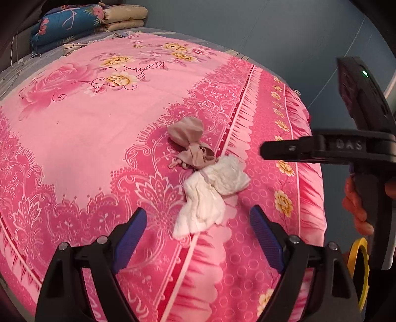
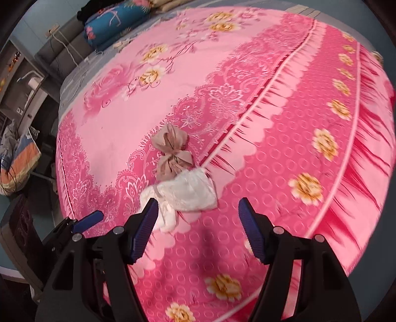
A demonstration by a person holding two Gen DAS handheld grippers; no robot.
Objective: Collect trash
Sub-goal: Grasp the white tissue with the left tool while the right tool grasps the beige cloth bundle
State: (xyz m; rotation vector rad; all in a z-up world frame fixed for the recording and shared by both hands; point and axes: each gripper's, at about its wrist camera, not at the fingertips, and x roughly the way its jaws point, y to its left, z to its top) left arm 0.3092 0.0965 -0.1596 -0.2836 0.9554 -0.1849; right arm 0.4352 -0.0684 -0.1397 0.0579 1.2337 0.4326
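Note:
A crumpled white tissue (image 1: 210,195) lies on the pink flowered bedspread (image 1: 86,128), touching a knotted beige rag (image 1: 190,141) just beyond it. My left gripper (image 1: 198,237) is open and empty, with the near end of the tissue between its blue pads. In the right wrist view the tissue (image 2: 188,190) and the beige rag (image 2: 170,151) lie just ahead of my right gripper (image 2: 198,228), which is open and empty above the bedspread (image 2: 284,161). The right gripper's body shows at the right of the left wrist view (image 1: 321,148). The left gripper's blue finger (image 2: 89,219) shows at lower left.
Folded quilts (image 1: 86,22) are stacked at the bed's far end. A yellow tape roll (image 1: 358,270) sits low at the right, past the bed edge. A pile of cloth (image 2: 17,158) and furniture (image 2: 22,81) stand left of the bed.

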